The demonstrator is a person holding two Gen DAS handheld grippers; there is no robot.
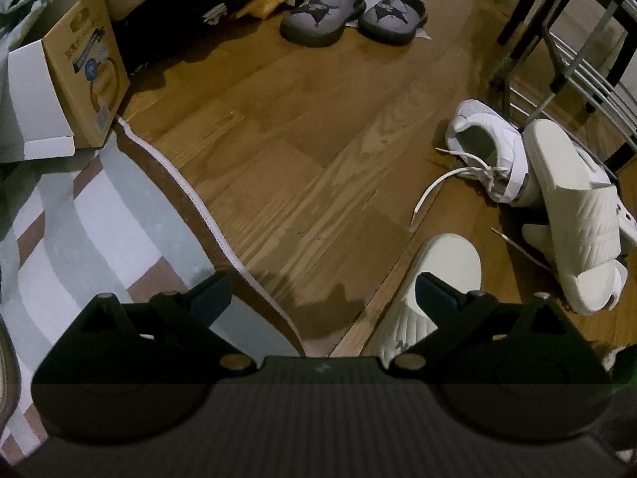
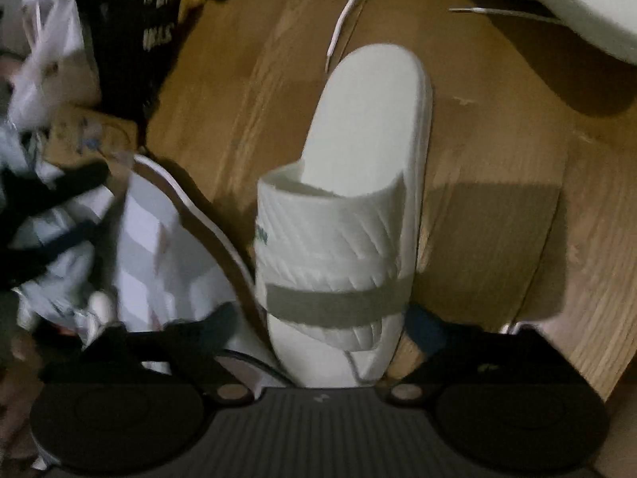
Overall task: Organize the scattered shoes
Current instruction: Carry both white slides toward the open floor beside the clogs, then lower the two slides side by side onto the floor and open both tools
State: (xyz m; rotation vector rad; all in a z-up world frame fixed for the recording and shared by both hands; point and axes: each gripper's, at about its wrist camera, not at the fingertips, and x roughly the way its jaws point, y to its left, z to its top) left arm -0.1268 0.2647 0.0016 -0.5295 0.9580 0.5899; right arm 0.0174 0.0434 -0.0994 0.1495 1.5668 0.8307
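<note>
My right tongs (image 2: 322,334) straddle the toe of a white slide sandal (image 2: 350,199) on the wooden floor (image 2: 497,127), jaws not visibly pressing it, positioned for lifting. My left tongs (image 1: 322,290) hang open, empty.

A white slide (image 2: 358,183) lies upright between the right gripper's (image 2: 330,326) fingers, heel pointing away. Its twin (image 1: 573,215) leans on a white sneaker (image 1: 485,151) beyond.

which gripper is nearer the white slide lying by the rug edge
Right. The right gripper straddles the white slide at its toe end; the left gripper hovers beside it over the rug edge.
</note>
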